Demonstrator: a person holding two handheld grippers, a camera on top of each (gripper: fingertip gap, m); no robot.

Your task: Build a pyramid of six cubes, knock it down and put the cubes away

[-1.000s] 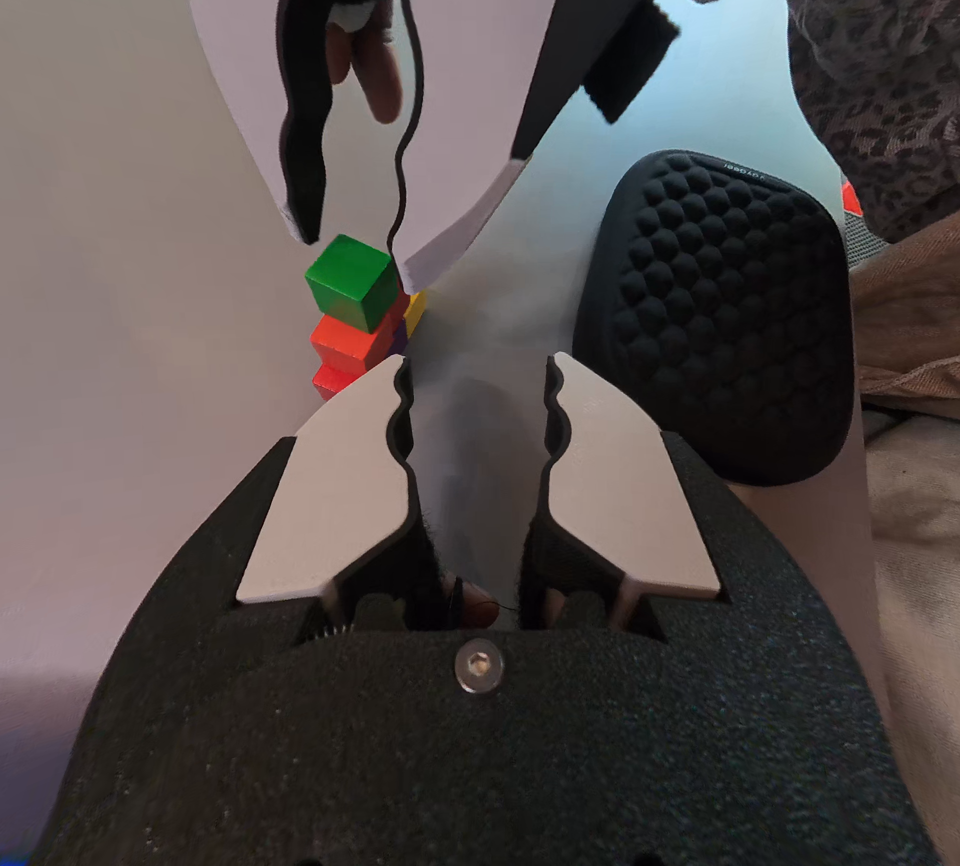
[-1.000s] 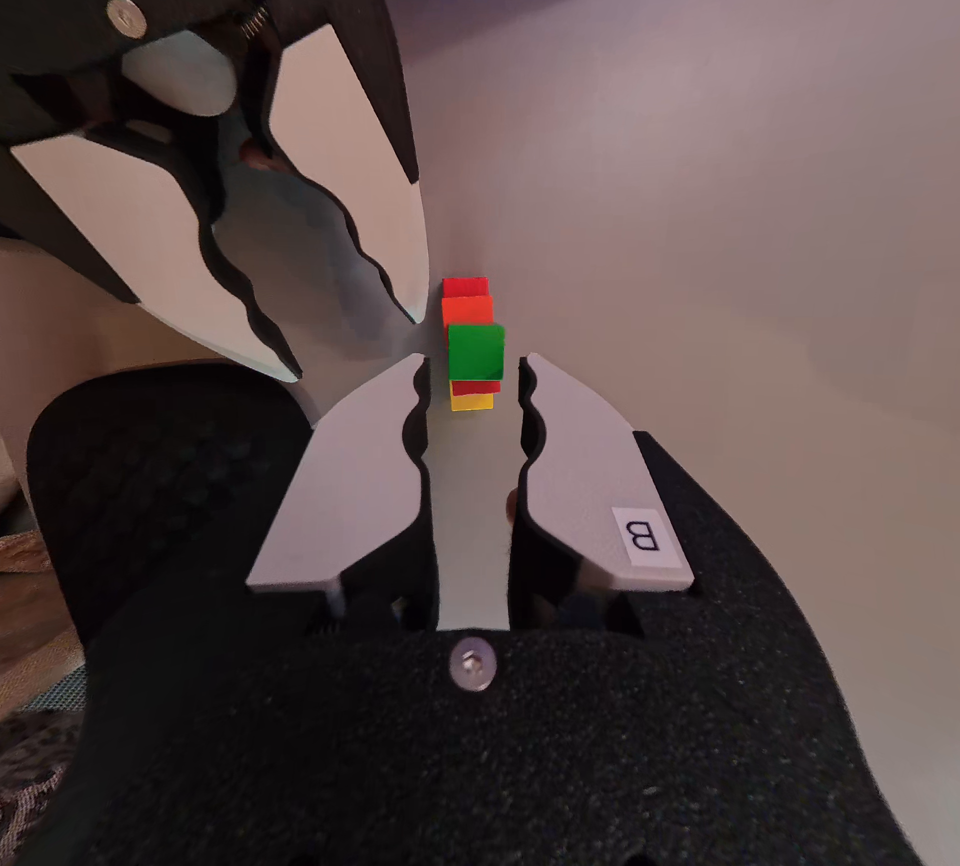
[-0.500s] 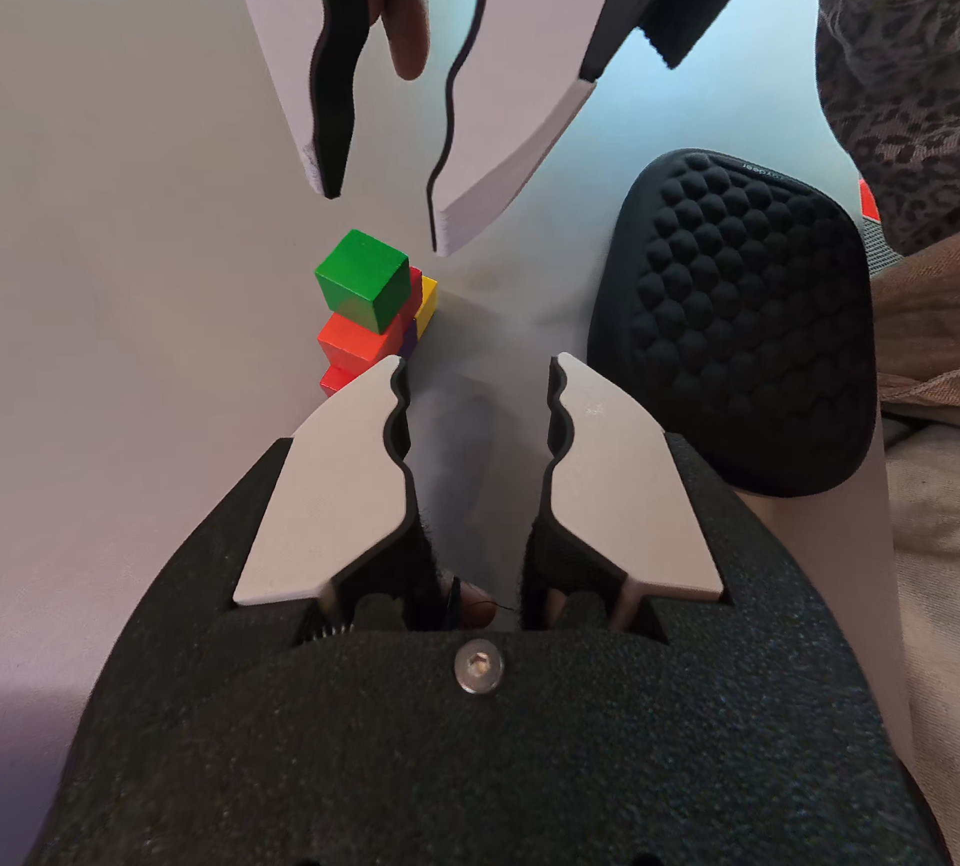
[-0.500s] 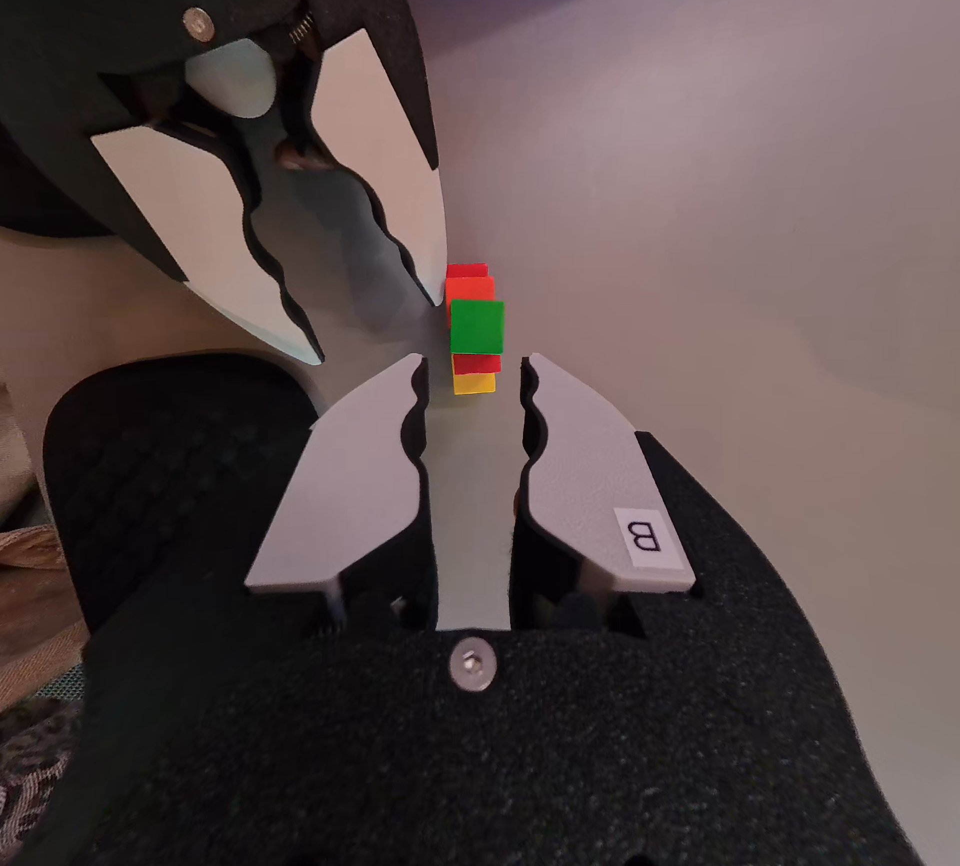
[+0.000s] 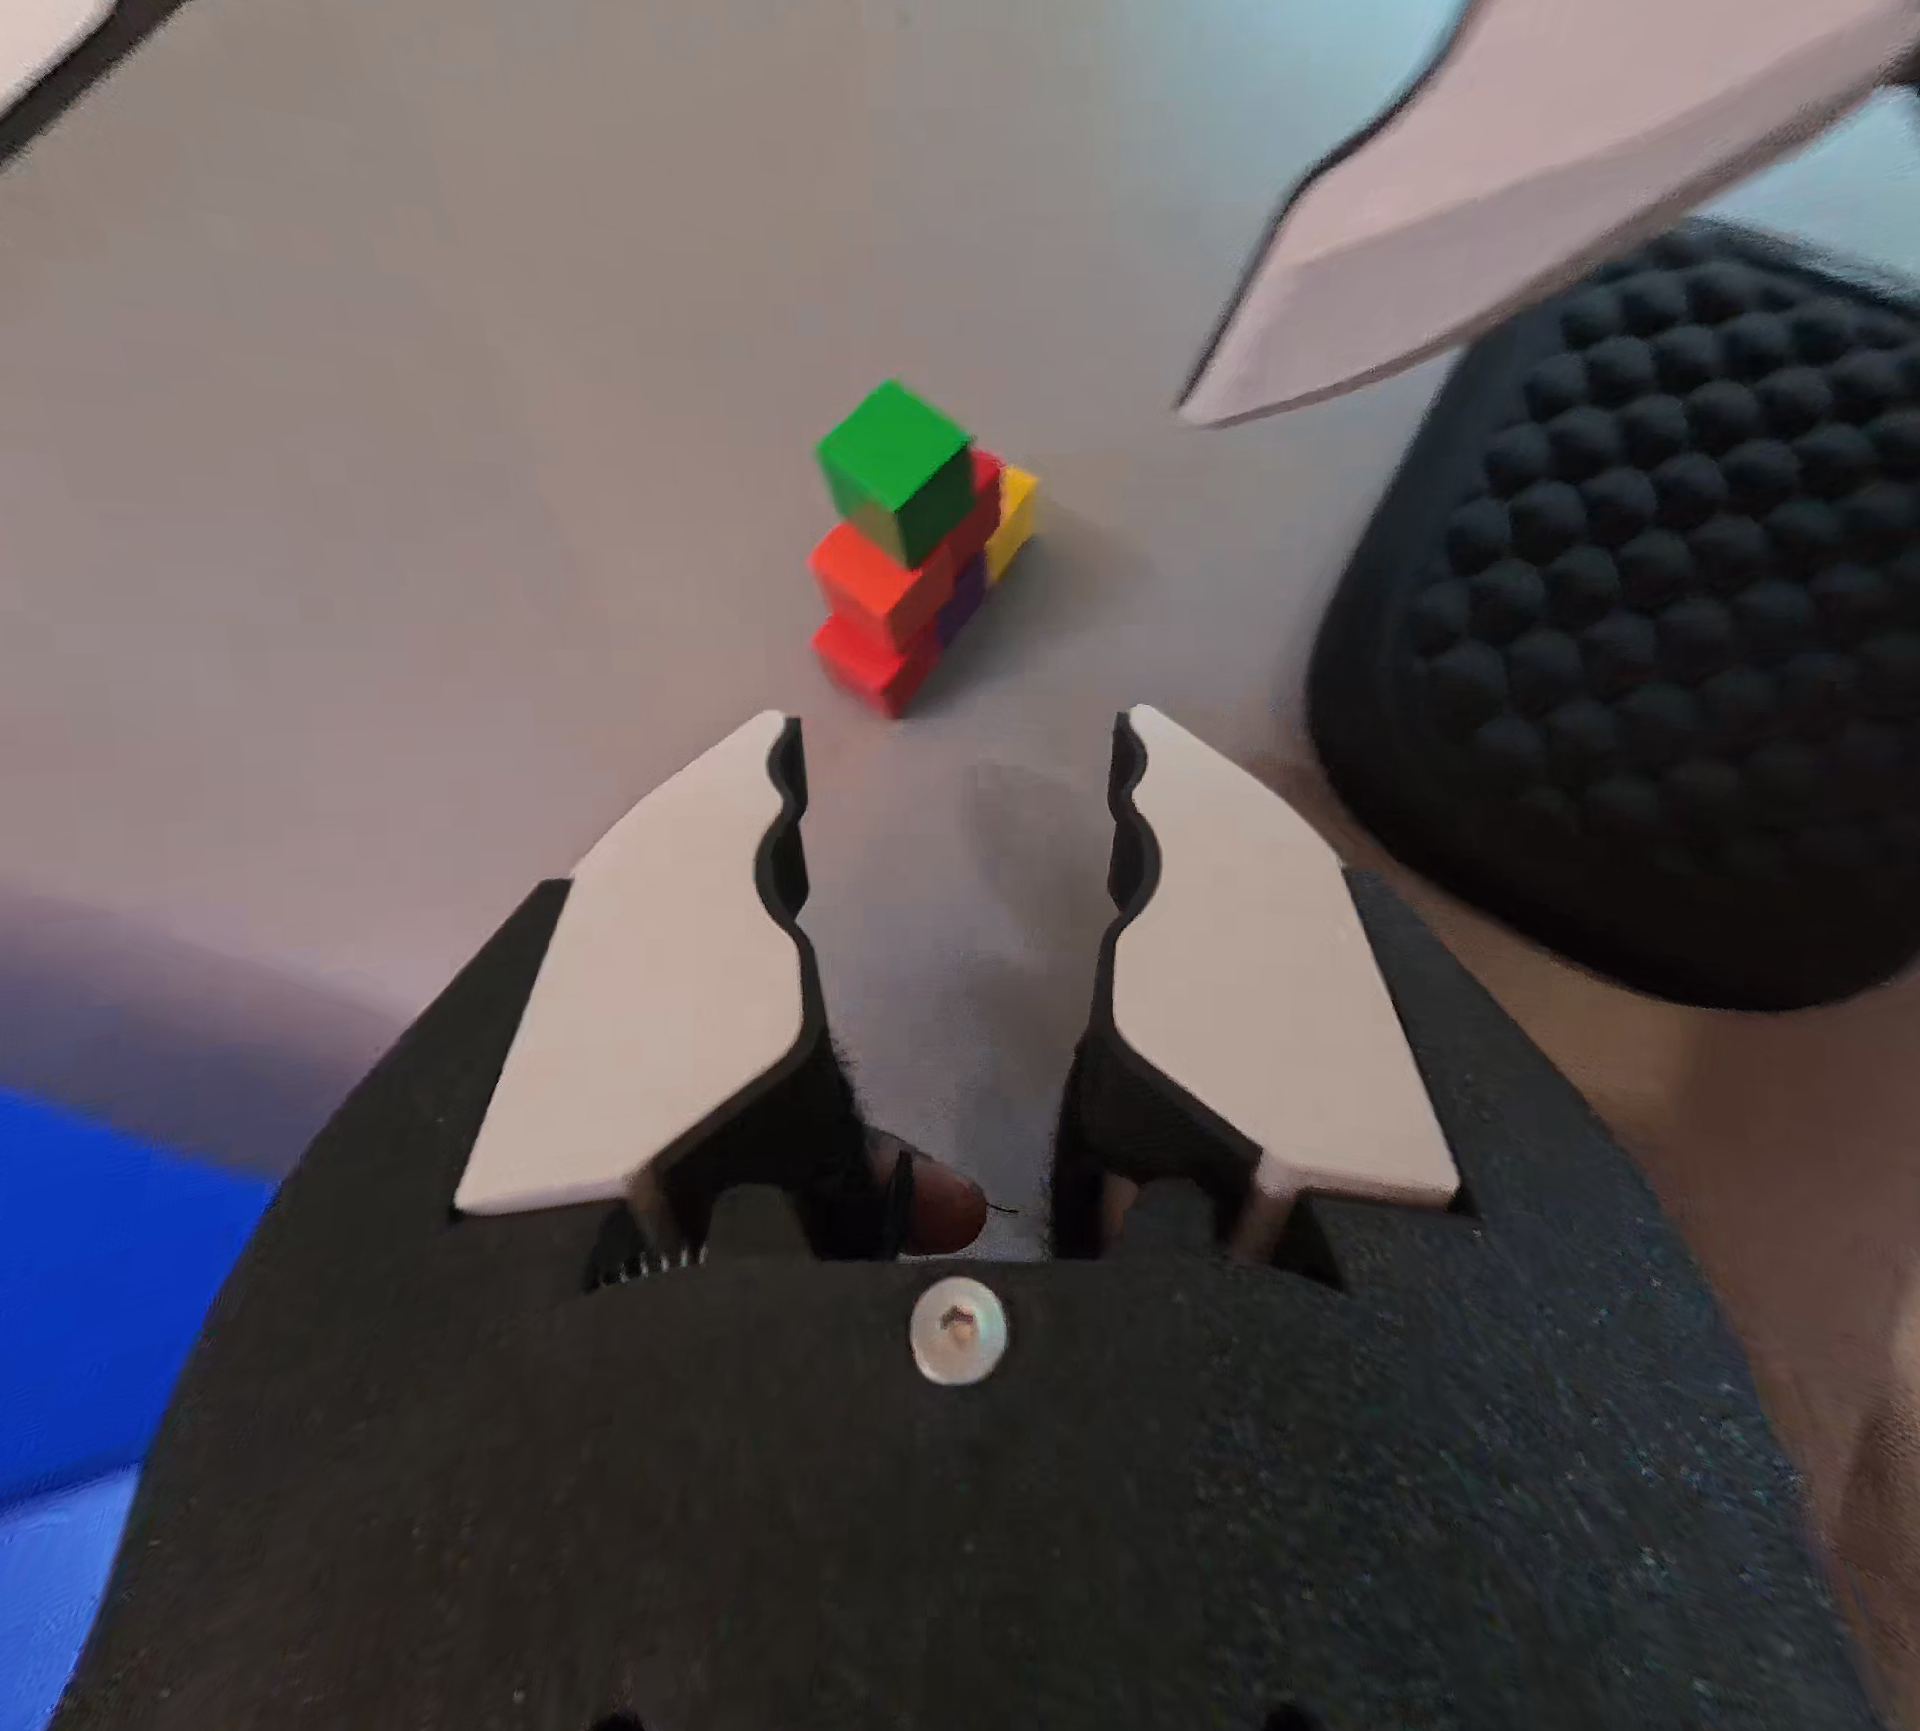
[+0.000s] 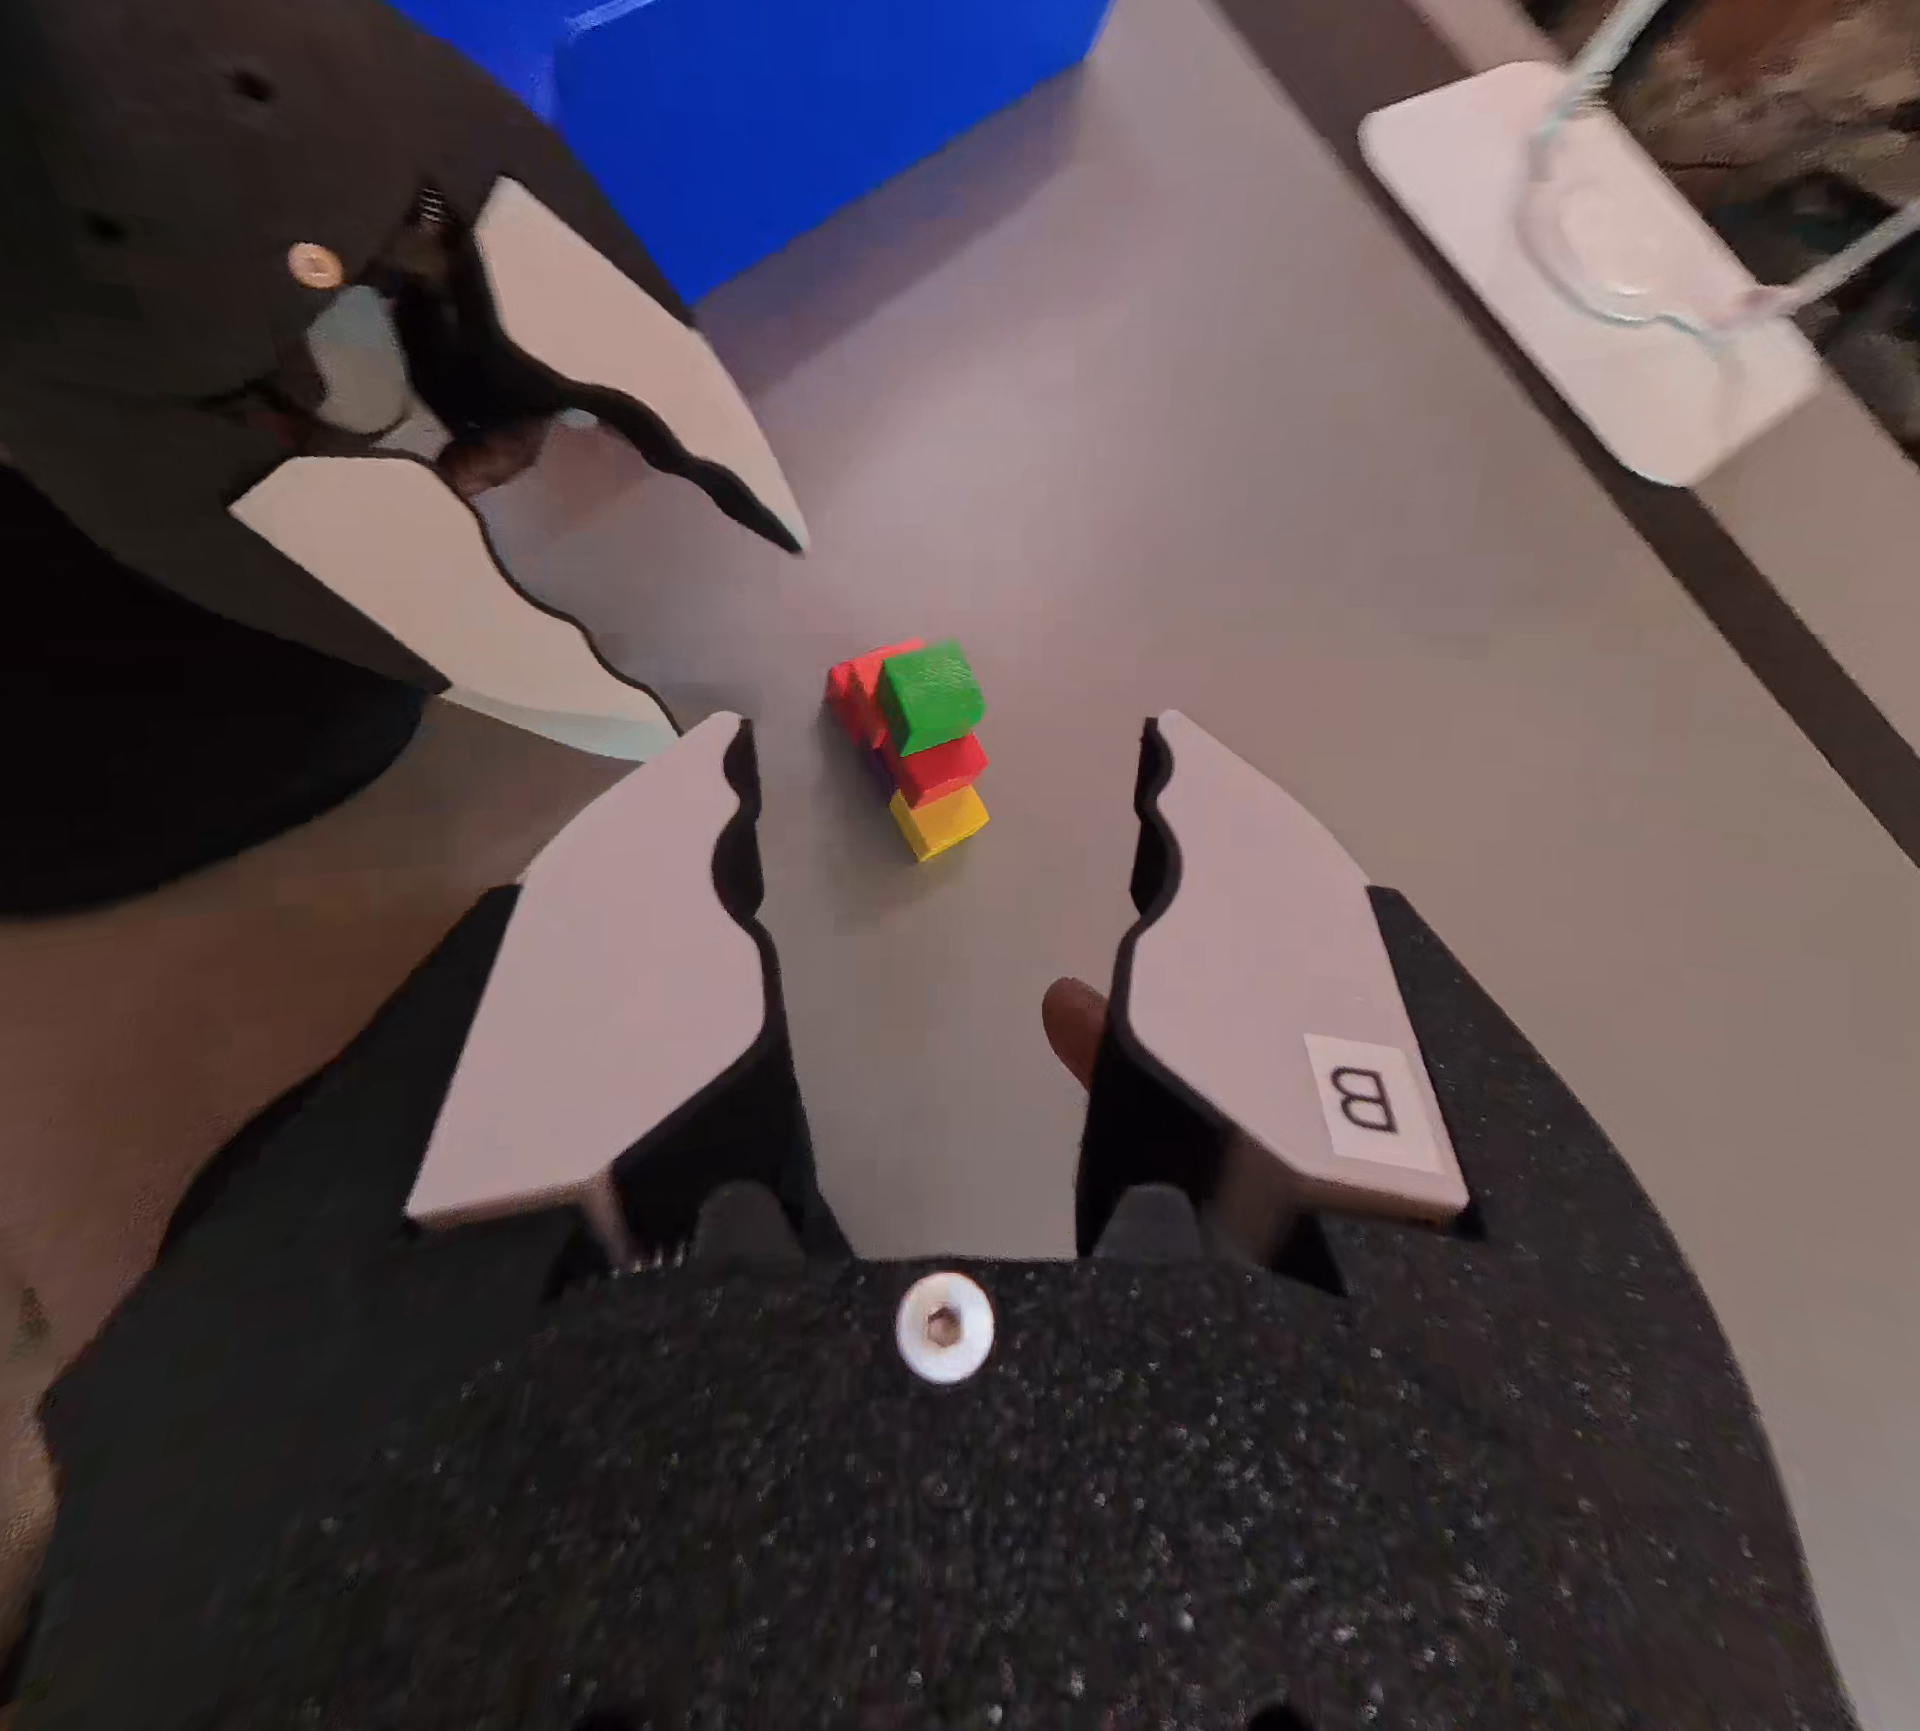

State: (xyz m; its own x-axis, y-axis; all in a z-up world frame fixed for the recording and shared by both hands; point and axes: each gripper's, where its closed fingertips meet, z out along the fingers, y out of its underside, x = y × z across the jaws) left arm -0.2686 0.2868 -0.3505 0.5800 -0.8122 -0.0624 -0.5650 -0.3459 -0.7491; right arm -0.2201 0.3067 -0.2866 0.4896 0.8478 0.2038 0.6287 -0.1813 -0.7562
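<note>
My left gripper hangs released and empty, and my right gripper is spread wide too, gripping nothing. Just ahead of both sets of tips, apart from them, the cube pyramid stands on the grey table, green cube on top. Beyond my left gripper sits a blue bin.

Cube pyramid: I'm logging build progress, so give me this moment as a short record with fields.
pyramid: standing on the grey table, three tiers
top cube: green cube
other cubes seen: orange cube, red cube, second red cube, purple cube, yellow cube
left tongs: open, empty, clear of the stack
right tongs: open, empty, clear of the stack
storage: blue bin beyond the pyramid
</note>
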